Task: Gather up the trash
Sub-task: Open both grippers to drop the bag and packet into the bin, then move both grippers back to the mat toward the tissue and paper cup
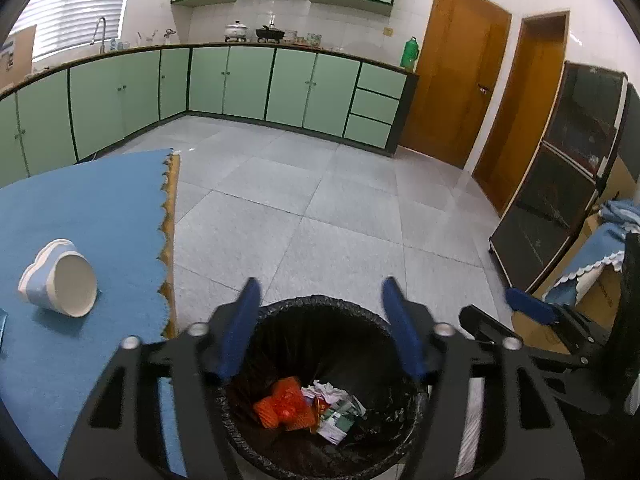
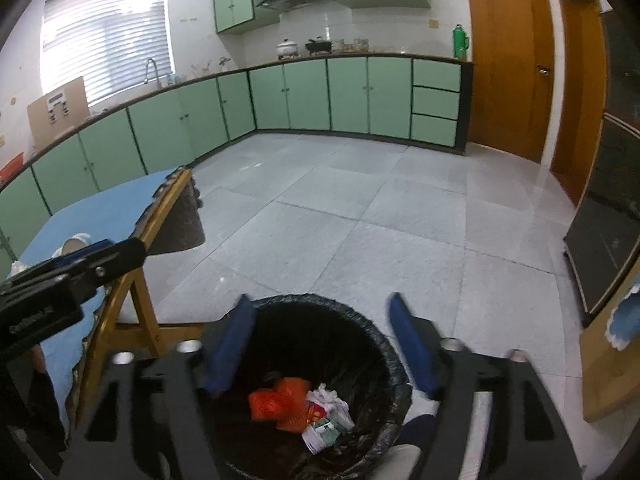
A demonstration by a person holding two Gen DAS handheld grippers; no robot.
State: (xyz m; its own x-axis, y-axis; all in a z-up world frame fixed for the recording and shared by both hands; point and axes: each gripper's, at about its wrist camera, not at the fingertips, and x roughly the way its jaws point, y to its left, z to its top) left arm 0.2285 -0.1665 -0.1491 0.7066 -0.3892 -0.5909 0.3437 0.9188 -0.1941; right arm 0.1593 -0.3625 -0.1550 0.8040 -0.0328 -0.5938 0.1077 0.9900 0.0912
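Observation:
A round bin with a black liner (image 1: 320, 308) (image 2: 320, 304) stands on the floor right below both grippers. At its bottom lie an orange net bag (image 1: 282, 404) (image 2: 280, 402), crumpled white paper (image 1: 324, 392) (image 2: 328, 398) and a small green-and-white carton (image 1: 338, 420) (image 2: 320, 432). My left gripper (image 1: 320, 292) hangs open over the bin's mouth with nothing between its blue fingers (image 1: 240, 332). My right gripper (image 2: 322, 306) is open over the same bin, its blue pads (image 2: 412, 340) bare. In the left wrist view the right gripper (image 1: 532, 304) shows at the right edge.
A table with a blue cloth (image 1: 80, 216) (image 2: 104, 208) stands left of the bin, and a white bowl (image 1: 60, 276) lies tipped on it. Green kitchen cabinets (image 1: 248, 84) line the far wall. A dark glass cabinet (image 1: 560, 172) and wooden doors (image 1: 452, 88) are at the right.

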